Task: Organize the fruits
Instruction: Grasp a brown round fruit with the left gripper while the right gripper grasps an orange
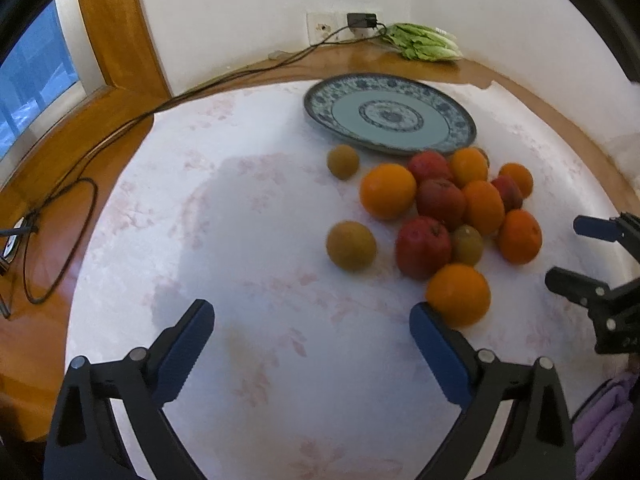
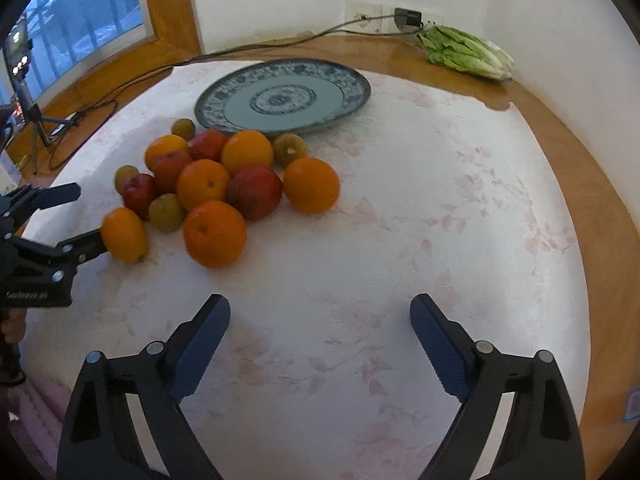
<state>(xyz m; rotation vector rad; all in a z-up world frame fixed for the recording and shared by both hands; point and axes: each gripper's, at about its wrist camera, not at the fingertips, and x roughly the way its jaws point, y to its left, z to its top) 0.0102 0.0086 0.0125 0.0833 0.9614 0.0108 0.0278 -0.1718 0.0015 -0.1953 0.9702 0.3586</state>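
Note:
A heap of oranges, red apples [image 1: 440,202] and brownish-green round fruits lies on the white cloth in front of an empty blue-patterned plate [image 1: 320,100]. My left gripper [image 1: 312,312] is open over bare cloth. Its right fingertip is close beside the nearest orange [image 1: 459,294]. In the right wrist view the same heap [image 2: 254,192] lies left of centre, below the plate [image 2: 224,96]. My right gripper [image 2: 320,304] is open with only cloth between its fingers. The left gripper [image 2: 76,218] reaches in from the left edge, one finger beside an orange [image 2: 124,234].
A round wooden table carries the white floral cloth [image 2: 440,200]. Lettuce [image 1: 424,42] lies at the back by the wall socket and charger [image 1: 360,20]. A black cable [image 1: 120,132] runs along the left. A tripod [image 2: 36,120] stands by the window.

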